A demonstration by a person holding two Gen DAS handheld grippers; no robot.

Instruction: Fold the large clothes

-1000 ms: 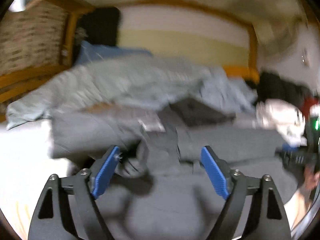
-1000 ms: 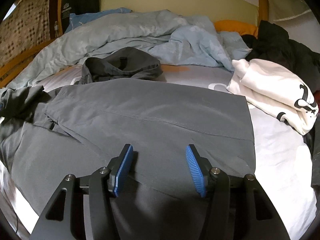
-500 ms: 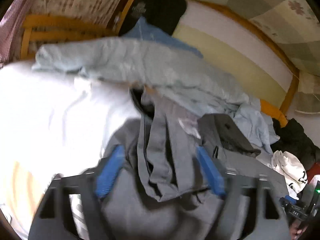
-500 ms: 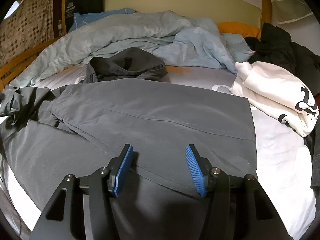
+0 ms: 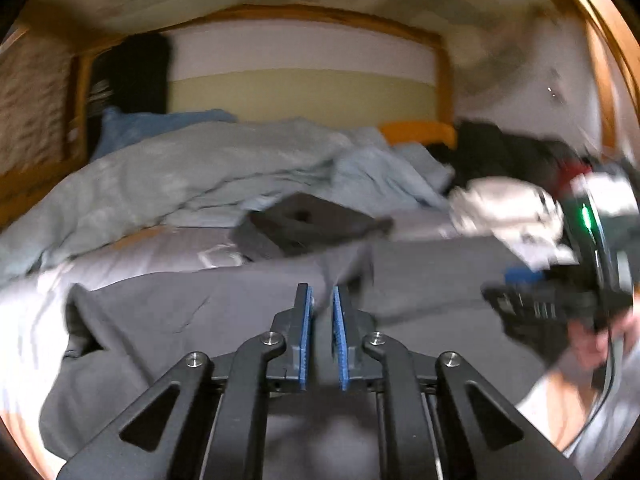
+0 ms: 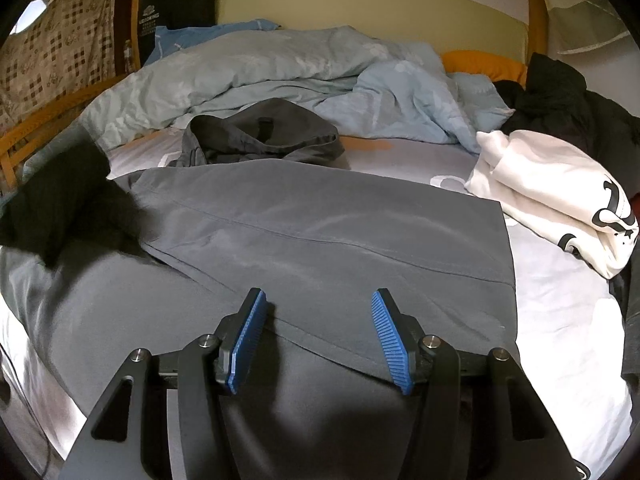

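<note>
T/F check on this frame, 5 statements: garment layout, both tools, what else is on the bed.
1. The grey garment lies spread on the bed with one panel folded over. True.
2. The right tool is clamped on the garment. False: its pads stand well apart, hovering over the fold edge, nothing pinched.
3. A white garment with black print lies to the right of the grey one. True.
4. The left tool is wide open. False: its jaws are closing, only a narrow gap remains, and no cloth shows between them.
5. The blue duvet is smoothed flat. False: it is bunched up near the headboard.
</note>
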